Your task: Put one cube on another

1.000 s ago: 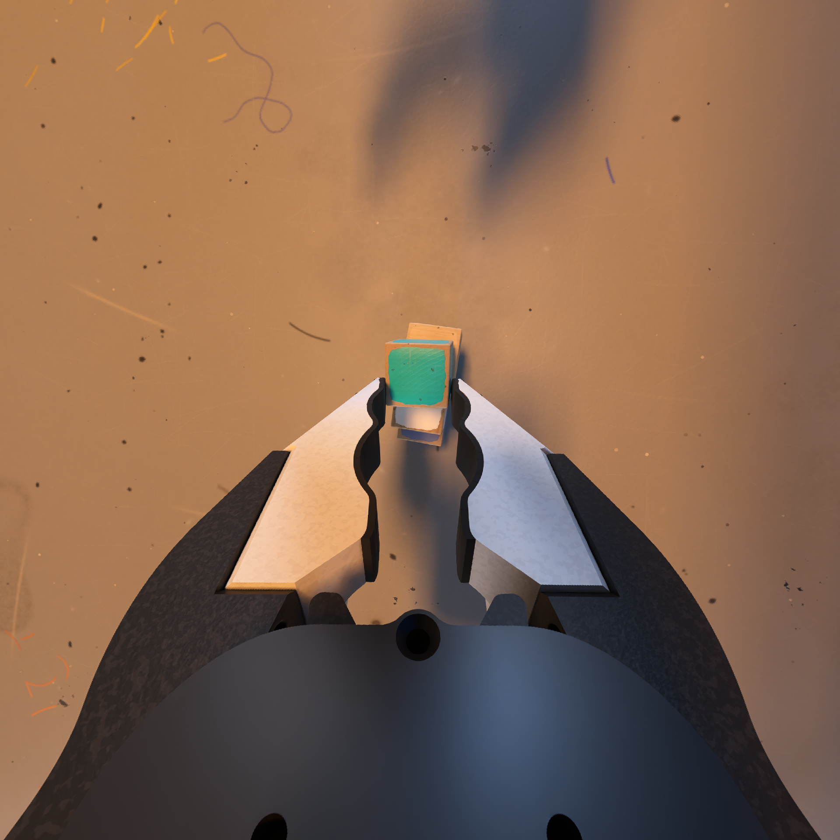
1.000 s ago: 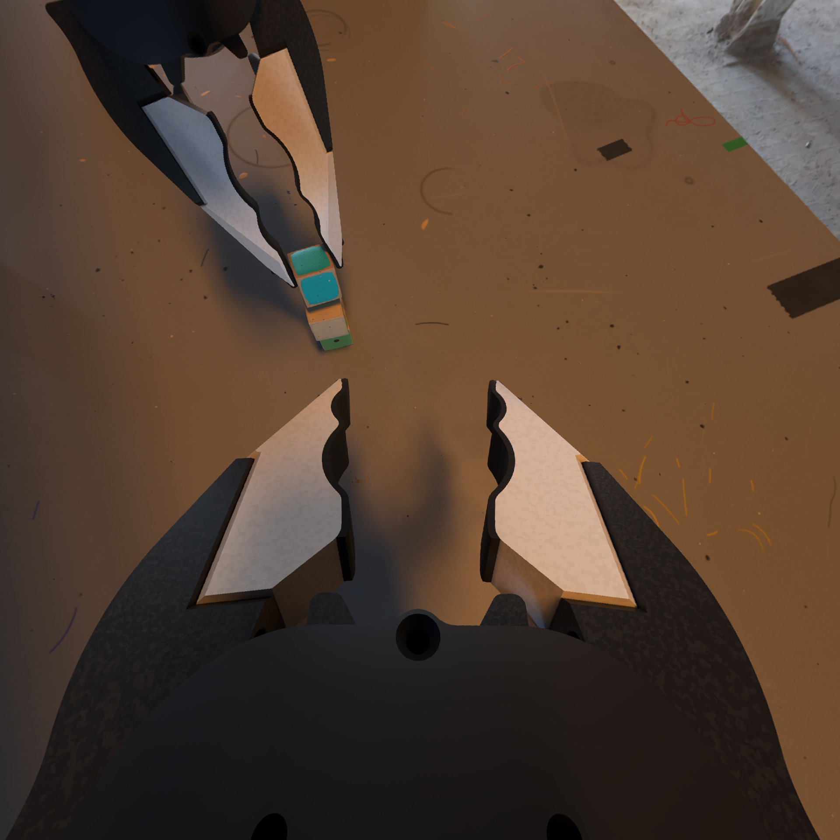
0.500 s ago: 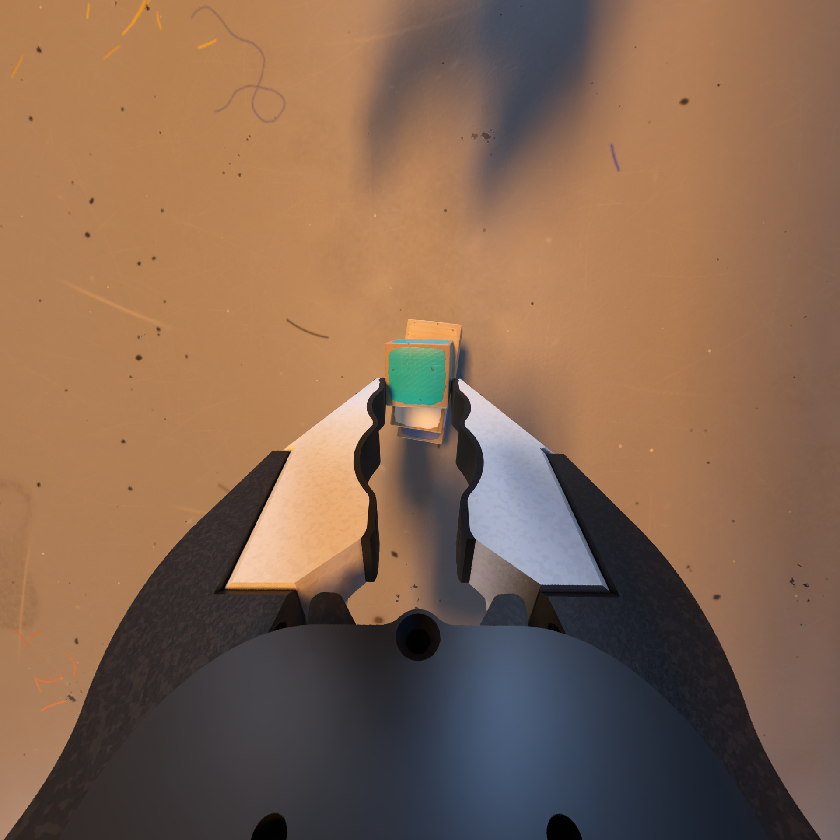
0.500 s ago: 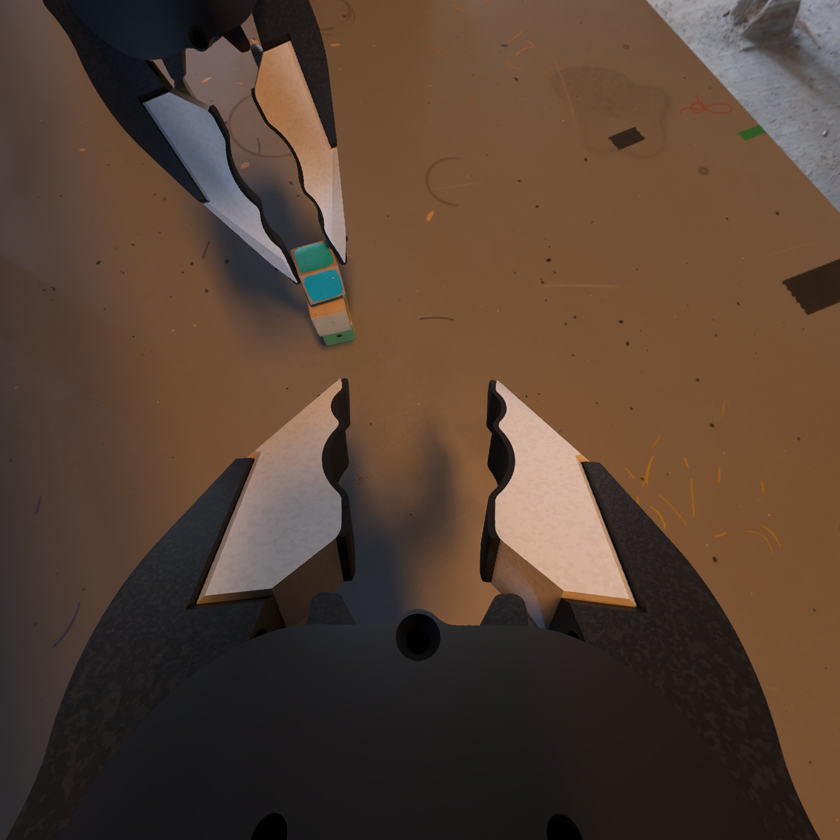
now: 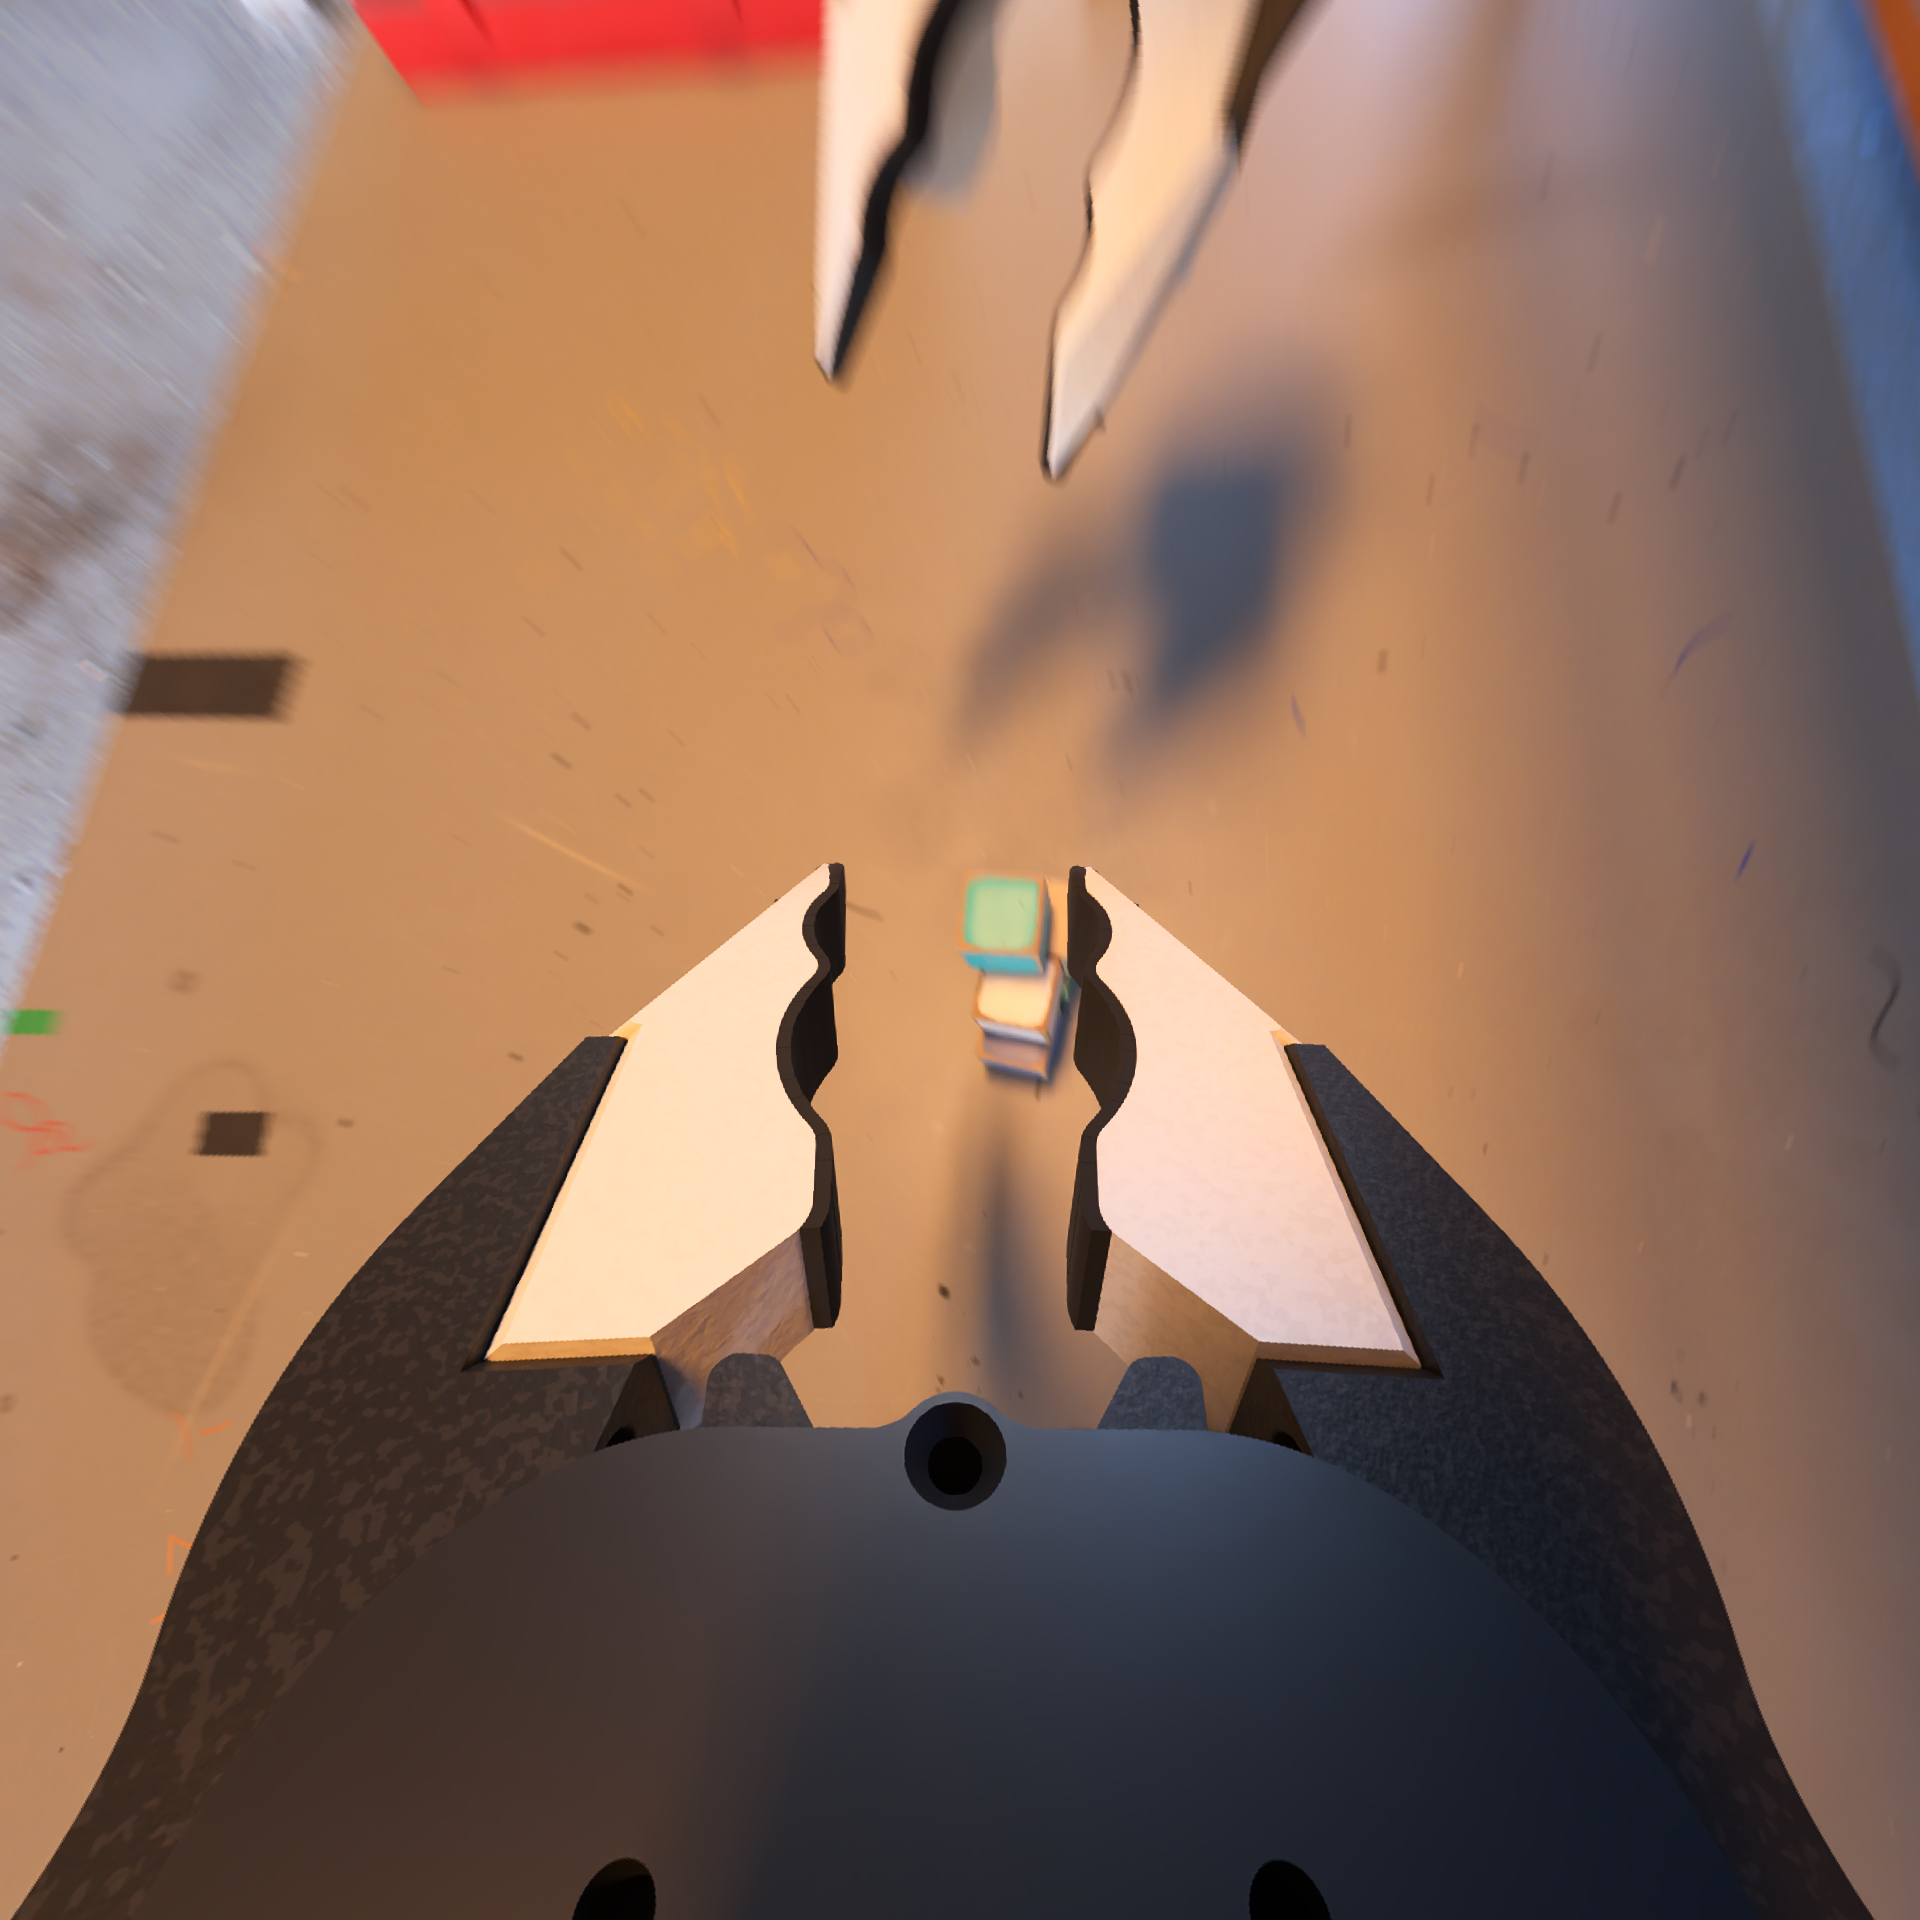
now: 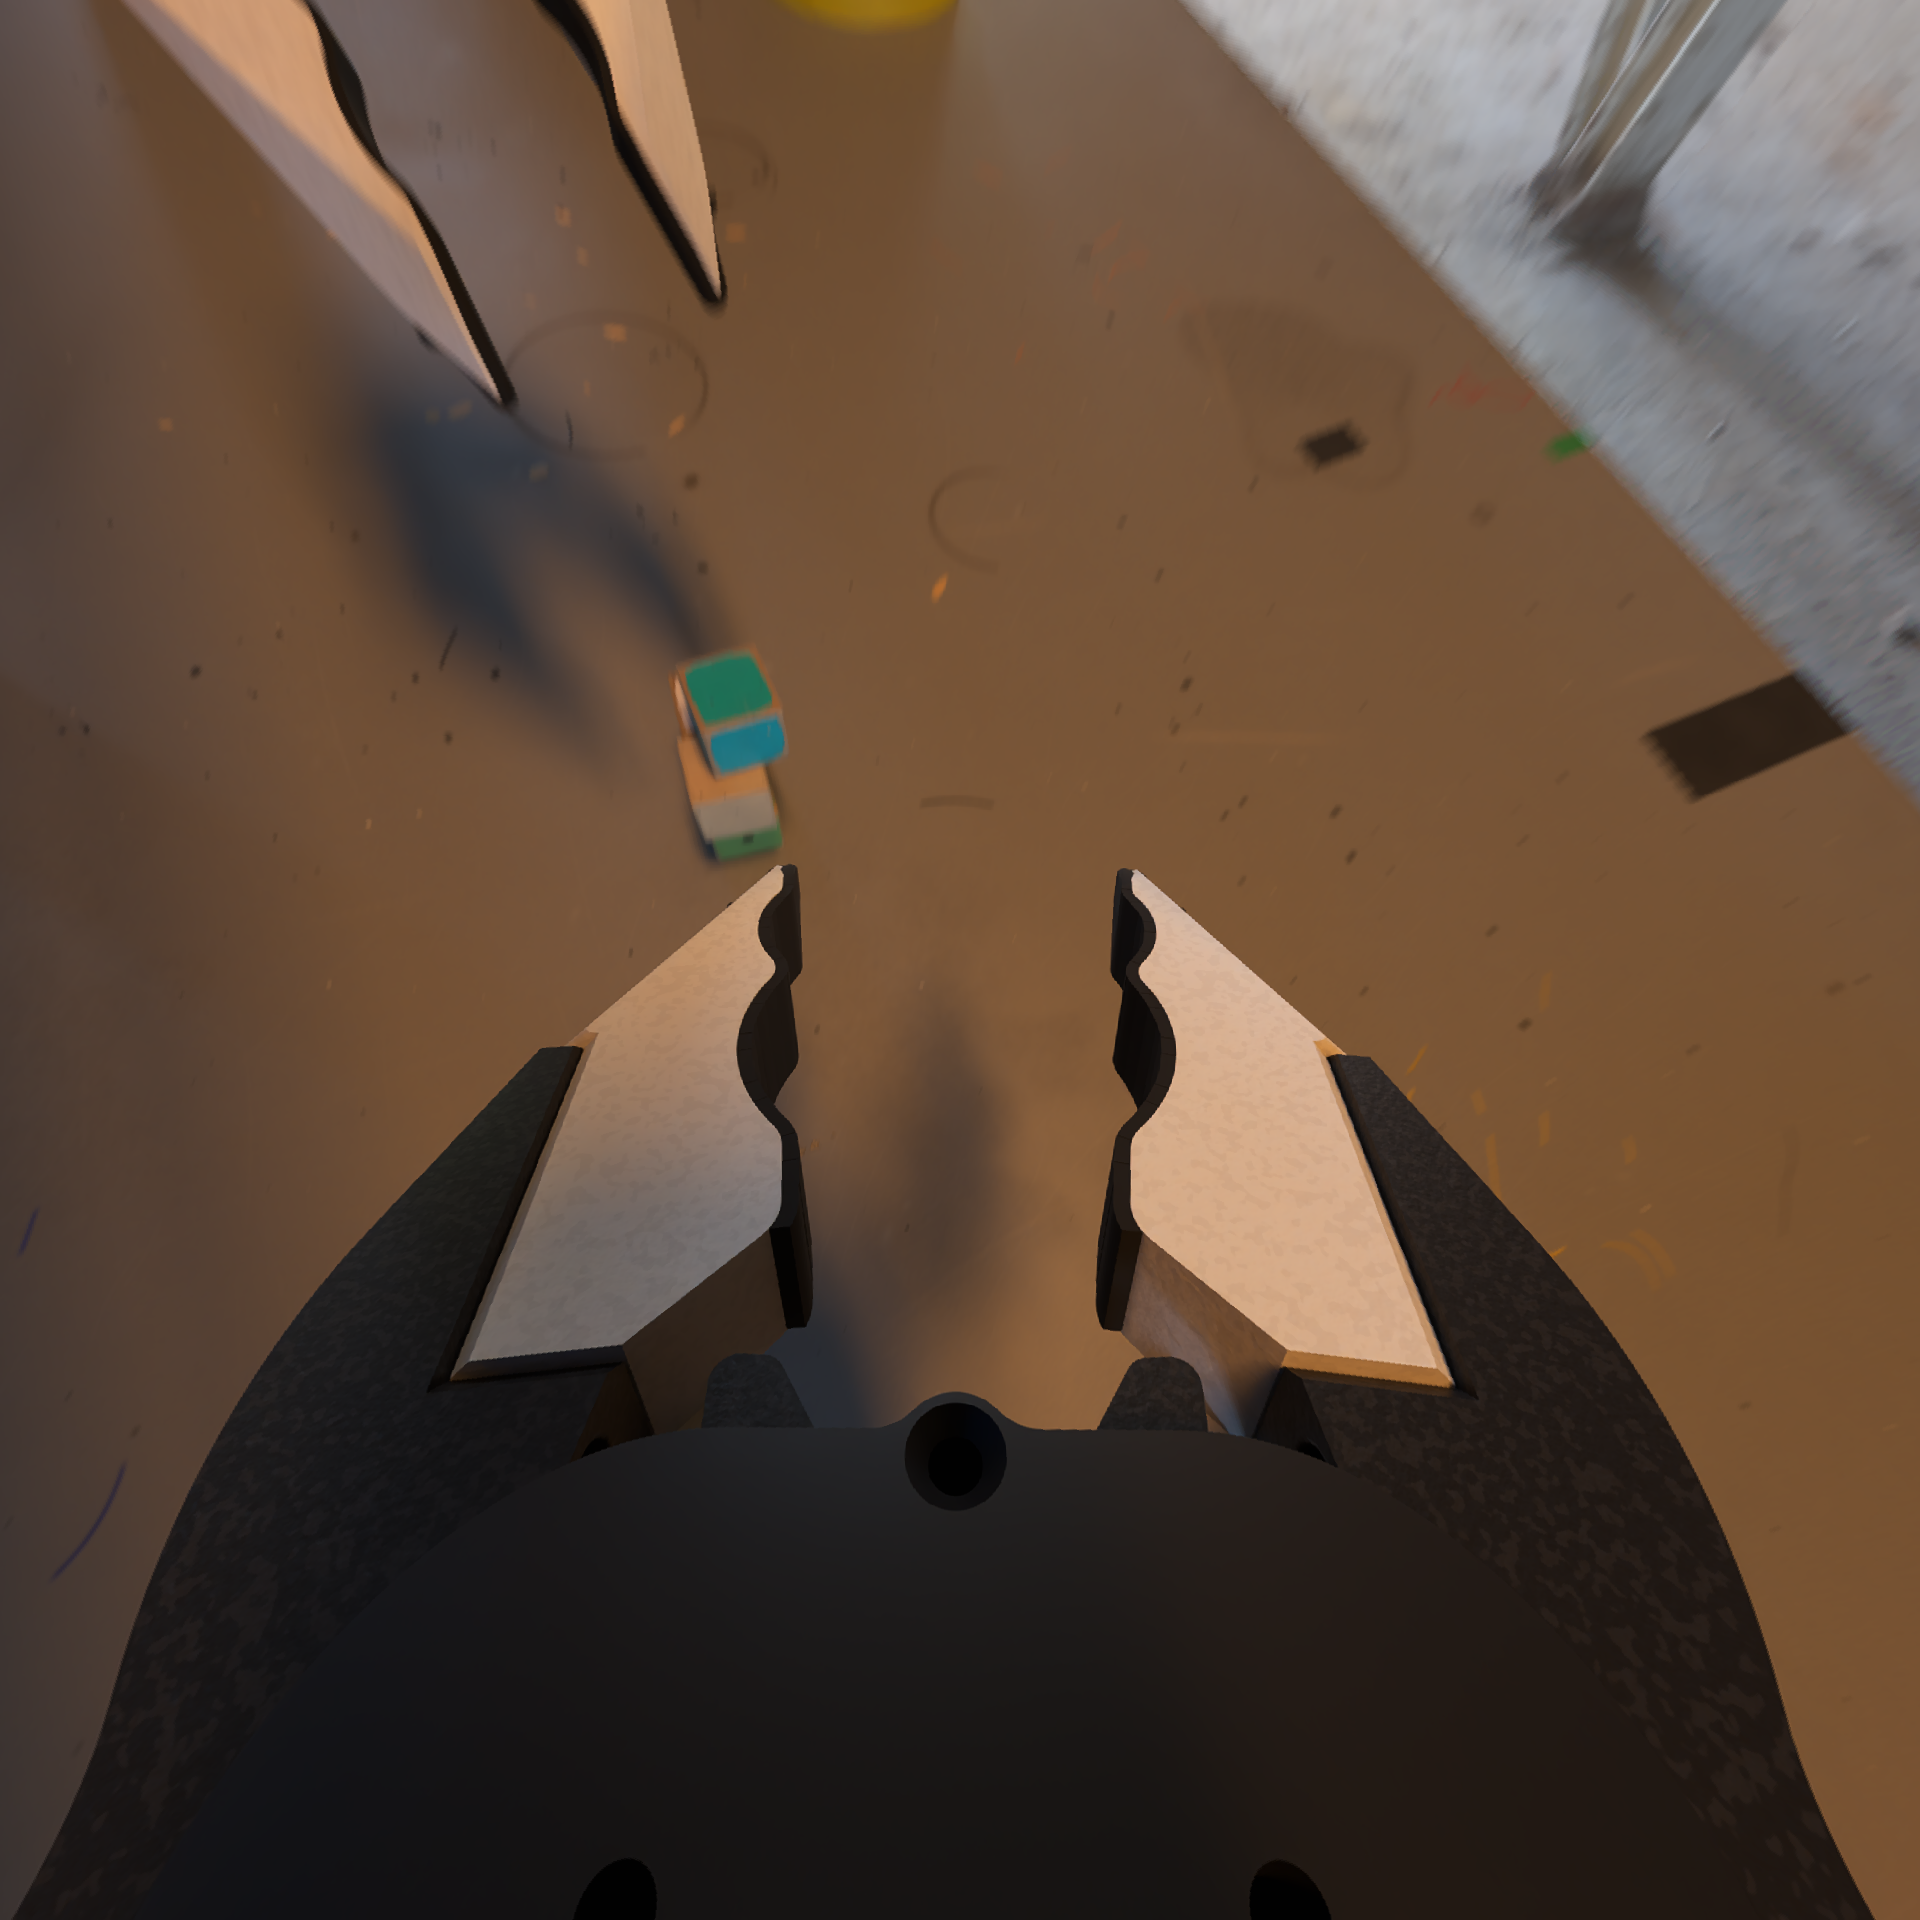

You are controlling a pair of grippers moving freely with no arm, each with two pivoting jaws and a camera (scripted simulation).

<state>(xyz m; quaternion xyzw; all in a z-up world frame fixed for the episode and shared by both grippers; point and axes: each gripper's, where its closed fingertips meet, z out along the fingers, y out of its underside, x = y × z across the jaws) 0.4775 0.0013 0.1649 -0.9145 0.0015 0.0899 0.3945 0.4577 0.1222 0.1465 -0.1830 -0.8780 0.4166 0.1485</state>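
Observation:
Two small cubes stand stacked on the brown table. The upper cube has a green top and a blue side. The lower cube is white and tan with a green edge. My left gripper is open and empty, raised above the stack, which shows between its fingers farther down. It also shows in the right wrist view at the upper left. My right gripper is open and empty, just right of the stack. It shows in the left wrist view at the top.
The table edge runs along the right with grey floor beyond. A yellow object sits at the far end. A red object lies far off. Dark patches mark the table.
My left gripper has opened, let go of the upper cube and pulled up and back. The cube stays on the lower one. My right gripper has moved slightly.

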